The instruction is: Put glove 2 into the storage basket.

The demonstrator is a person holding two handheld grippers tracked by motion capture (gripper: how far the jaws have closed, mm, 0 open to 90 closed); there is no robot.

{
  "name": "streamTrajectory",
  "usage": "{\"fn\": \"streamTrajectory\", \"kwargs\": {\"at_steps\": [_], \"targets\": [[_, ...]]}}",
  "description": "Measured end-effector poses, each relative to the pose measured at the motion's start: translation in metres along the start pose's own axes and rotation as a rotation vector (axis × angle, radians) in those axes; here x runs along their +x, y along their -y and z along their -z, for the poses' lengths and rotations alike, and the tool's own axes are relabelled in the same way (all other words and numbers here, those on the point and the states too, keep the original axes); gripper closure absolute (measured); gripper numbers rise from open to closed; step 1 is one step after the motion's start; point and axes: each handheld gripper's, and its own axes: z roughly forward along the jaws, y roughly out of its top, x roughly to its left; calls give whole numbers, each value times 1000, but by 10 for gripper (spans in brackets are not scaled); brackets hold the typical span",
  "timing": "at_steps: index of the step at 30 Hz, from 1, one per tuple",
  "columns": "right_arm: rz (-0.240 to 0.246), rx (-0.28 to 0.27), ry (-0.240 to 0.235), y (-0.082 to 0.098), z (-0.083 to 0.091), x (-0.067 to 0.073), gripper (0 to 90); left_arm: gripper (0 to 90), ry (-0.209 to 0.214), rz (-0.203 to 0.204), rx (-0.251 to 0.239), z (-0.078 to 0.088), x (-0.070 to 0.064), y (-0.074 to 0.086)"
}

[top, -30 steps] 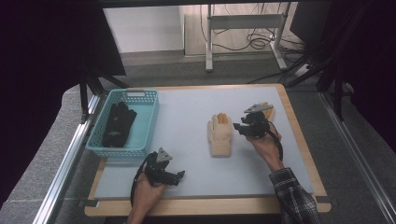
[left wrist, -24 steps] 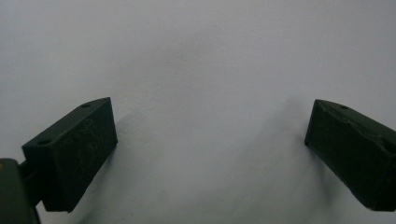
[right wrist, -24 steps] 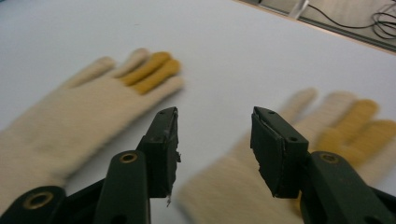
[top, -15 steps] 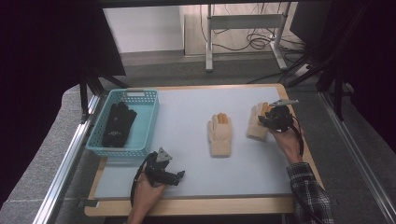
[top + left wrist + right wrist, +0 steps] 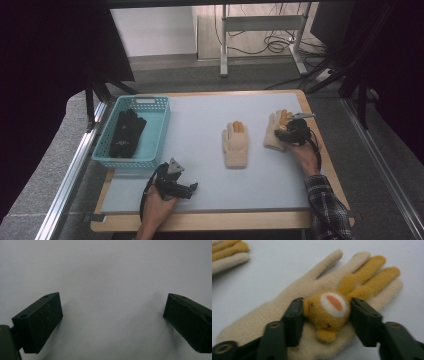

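Right gripper (image 5: 325, 315) is over the cream glove (image 5: 294, 312) at the table's (image 5: 200, 125) far right. Its jaws have just been opening and straddle the orange animal face (image 5: 328, 312) sewn on the glove's back, the pads apparently not pressing.

Judgement: soft, light knit that sags when lifted; pinch the padded face or cuff.

Left gripper (image 5: 175, 182) rests near-left, jaws spread, nothing between.

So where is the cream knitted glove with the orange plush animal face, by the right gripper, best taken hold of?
Probably across the raised plush face on the cream knitted glove, from above: it is the one bulge on a flat-lying glove, and the right gripper, jaws just opening, already straddles it.
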Motion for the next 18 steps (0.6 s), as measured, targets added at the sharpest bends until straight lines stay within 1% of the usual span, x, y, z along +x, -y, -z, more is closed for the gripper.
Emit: {"fn": "streamTrajectory", "kwargs": {"at_steps": [1, 2, 3, 4, 6, 8, 9, 13, 15, 18], "targets": [[0, 0, 0, 0, 0, 0, 467, 24, 0, 0, 0, 0, 0, 0], [-20, -5, 8, 0, 0, 0, 529, 23, 0, 0, 0, 0, 0, 0], [-20, -5, 8, 0, 0, 0, 529, 24, 0, 0, 0, 0, 0, 0], [-25, 1, 16, -1, 1, 2, 557, 24, 0, -3, 3, 0, 0, 0], [-23, 2, 21, -2, 4, 3, 573, 24, 0, -3, 3, 0, 0, 0], [-24, -1, 19, -2, 6, 4, 576, 24, 0, -3, 3, 0, 0, 0], [-32, -14, 12, -3, 11, 4, 577, 24, 0, -3, 3, 0, 0, 0], [-36, -35, -2, -8, 21, 8, 578, 23, 0, 0, 1, 0, 0, 0], [-36, -47, -17, -11, 27, 12, 578, 24, 0, 0, 1, 0, 0, 0], [-14, -64, -38, -17, 36, 21, 578, 24, 0, 0, 0, 0, 0, 0]]}}
